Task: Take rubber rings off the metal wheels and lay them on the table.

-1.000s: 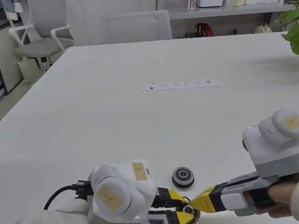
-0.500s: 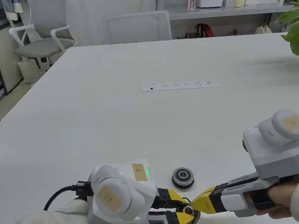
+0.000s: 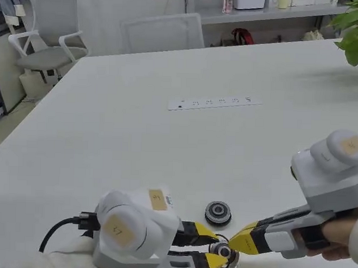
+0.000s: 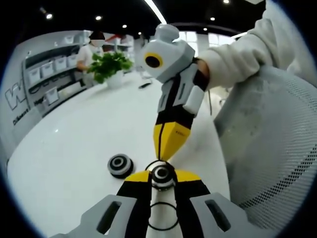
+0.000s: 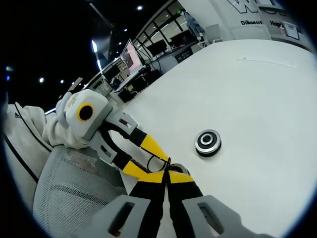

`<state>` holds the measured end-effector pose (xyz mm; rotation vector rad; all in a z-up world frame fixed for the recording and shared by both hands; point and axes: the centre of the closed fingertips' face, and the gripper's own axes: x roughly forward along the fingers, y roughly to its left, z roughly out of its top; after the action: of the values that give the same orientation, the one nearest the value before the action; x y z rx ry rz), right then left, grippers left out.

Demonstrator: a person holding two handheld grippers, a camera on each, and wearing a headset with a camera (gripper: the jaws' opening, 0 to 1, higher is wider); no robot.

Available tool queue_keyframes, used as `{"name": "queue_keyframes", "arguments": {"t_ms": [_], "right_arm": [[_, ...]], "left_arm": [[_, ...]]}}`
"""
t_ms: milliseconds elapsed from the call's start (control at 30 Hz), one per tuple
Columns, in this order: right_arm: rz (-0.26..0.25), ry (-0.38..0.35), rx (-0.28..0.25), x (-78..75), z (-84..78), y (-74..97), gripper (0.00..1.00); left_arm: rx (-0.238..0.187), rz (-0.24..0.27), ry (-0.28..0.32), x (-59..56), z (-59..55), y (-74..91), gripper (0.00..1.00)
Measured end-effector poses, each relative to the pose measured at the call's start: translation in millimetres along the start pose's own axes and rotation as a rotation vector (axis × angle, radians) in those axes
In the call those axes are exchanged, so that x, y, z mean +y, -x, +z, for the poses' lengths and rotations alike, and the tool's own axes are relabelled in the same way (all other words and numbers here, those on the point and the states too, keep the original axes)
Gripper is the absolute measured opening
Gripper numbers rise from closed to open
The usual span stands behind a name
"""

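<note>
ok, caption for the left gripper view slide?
Left gripper holds metal wheel, right gripper pinches its rubber ring; second wheel lies beside.

"What's on that white table [image 3: 138, 126]?"
"A long power strip [image 3: 215, 103] lies flat near the middle. A metal wheel [image 3: 218, 212] lies on its side near the front edge, well apart from the strip."

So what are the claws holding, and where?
Left gripper clamps a metal wheel by its sides; right gripper seems to pinch its rubber ring.
</note>
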<state>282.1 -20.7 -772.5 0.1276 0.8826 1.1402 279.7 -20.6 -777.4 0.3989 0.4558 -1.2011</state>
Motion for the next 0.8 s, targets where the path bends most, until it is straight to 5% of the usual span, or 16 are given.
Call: {"name": "queue_keyframes", "arguments": {"t_ms": [200, 800], "right_arm": [[-0.004, 0.010, -0.006, 0.8, 2.7, 2.6, 0.00], [-0.017, 0.005, -0.114, 0.7, 29.2, 21.1, 0.00]], "left_arm": [[-0.045, 0.032, 0.042, 10.4, 10.6, 9.3, 0.30], [-0.071, 0.064, 0.008, 19.5, 29.4, 33.5, 0.54]]}}
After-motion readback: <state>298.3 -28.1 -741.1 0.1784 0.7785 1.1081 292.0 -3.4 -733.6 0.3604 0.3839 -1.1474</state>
